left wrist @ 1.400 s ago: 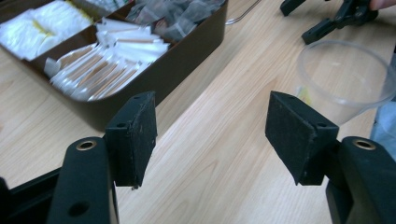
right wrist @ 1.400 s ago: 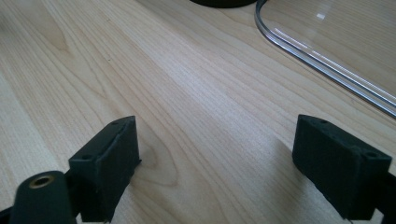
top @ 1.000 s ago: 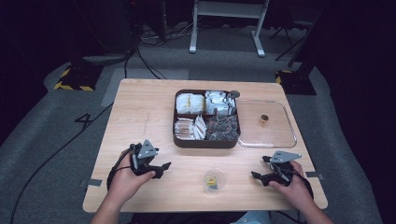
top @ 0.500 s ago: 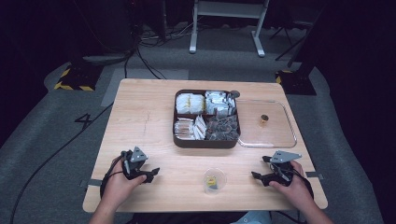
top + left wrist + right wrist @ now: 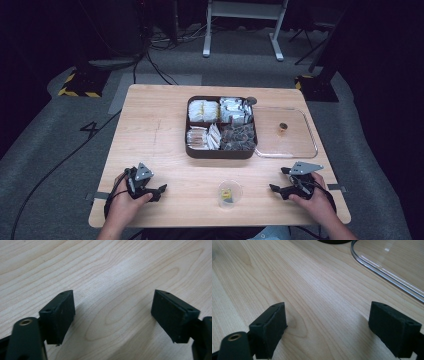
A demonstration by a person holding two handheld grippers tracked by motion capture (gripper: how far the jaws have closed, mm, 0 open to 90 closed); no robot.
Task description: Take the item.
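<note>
I am resting my left gripper lower on the pale wooden table now, jaws just widening over nothing, right gripper likewise gaping empty, the small clear plastic cup between them waiting untouched.

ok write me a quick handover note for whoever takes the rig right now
Left gripper: open, nothing between the jaws, which have just been opening; low at the table's near left.
Right gripper: open, holding nothing, near right.
Small clear cup with a yellow item stands between them.
Compartment tray of packets sits mid-table, its clear lid off beside it.
Done: lid off. Left: cup untouched.
</note>
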